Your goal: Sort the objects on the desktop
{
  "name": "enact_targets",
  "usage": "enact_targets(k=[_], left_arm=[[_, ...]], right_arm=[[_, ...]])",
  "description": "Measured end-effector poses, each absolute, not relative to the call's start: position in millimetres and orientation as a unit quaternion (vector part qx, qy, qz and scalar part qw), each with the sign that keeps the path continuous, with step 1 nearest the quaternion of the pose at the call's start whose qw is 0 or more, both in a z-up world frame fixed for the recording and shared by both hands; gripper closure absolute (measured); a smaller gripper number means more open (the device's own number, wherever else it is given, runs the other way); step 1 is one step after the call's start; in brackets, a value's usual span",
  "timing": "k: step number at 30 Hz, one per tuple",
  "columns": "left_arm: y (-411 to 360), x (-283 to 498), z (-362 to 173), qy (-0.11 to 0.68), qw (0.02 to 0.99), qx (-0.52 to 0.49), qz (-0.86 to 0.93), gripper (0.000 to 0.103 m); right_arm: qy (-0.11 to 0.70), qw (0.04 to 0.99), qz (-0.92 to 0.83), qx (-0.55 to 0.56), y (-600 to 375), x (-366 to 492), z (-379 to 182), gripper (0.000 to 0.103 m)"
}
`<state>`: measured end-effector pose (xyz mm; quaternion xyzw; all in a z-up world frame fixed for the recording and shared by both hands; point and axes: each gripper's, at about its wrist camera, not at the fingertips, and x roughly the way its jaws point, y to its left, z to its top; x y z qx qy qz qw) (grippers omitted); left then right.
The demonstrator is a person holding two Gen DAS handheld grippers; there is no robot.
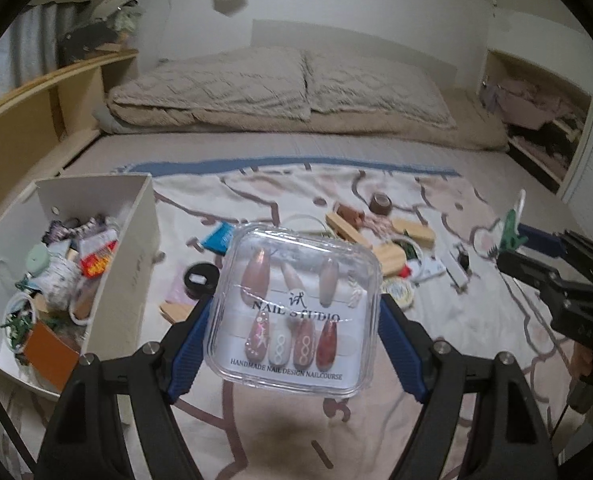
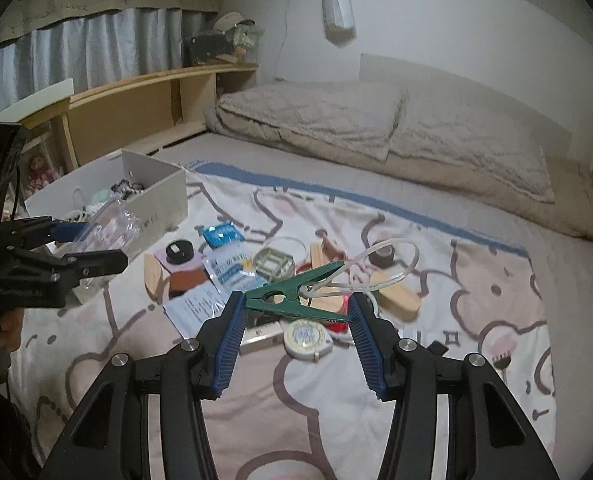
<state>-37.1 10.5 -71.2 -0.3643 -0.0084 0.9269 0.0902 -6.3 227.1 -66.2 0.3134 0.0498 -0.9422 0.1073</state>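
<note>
My left gripper (image 1: 294,320) is shut on a clear plastic box of false nails (image 1: 296,292), held flat above the blanket between the blue pads. In the right wrist view the same box (image 2: 108,224) hangs in the left gripper (image 2: 92,246) beside the white storage box (image 2: 156,196). My right gripper (image 2: 296,306) is shut on a green clothes peg (image 2: 296,292) with a clear plastic loop (image 2: 380,264), lifted above the clutter. The left wrist view shows that peg (image 1: 510,232) at the far right in the right gripper (image 1: 518,246). The white storage box (image 1: 136,240) holds several small items.
Loose things lie on the patterned blanket (image 2: 336,420): a black round jar (image 2: 179,252), a blue packet (image 2: 220,234), wooden blocks (image 2: 396,296), a brown tape roll (image 2: 381,256), a round tin (image 2: 306,338), paper packets (image 2: 232,268). Pillows (image 2: 376,128) and a wooden shelf (image 2: 136,108) stand behind.
</note>
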Motion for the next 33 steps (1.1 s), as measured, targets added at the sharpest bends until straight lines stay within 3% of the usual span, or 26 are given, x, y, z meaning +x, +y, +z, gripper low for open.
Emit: enact_targets(k=[33], left_arm=[[-83.7,-71.9,6.4,-0.033,0.003,-0.272,0.962,0.024]], right_arm=[[0.019,0.081,-0.966,0.245,168.4,-52.7,16.8,0.05]])
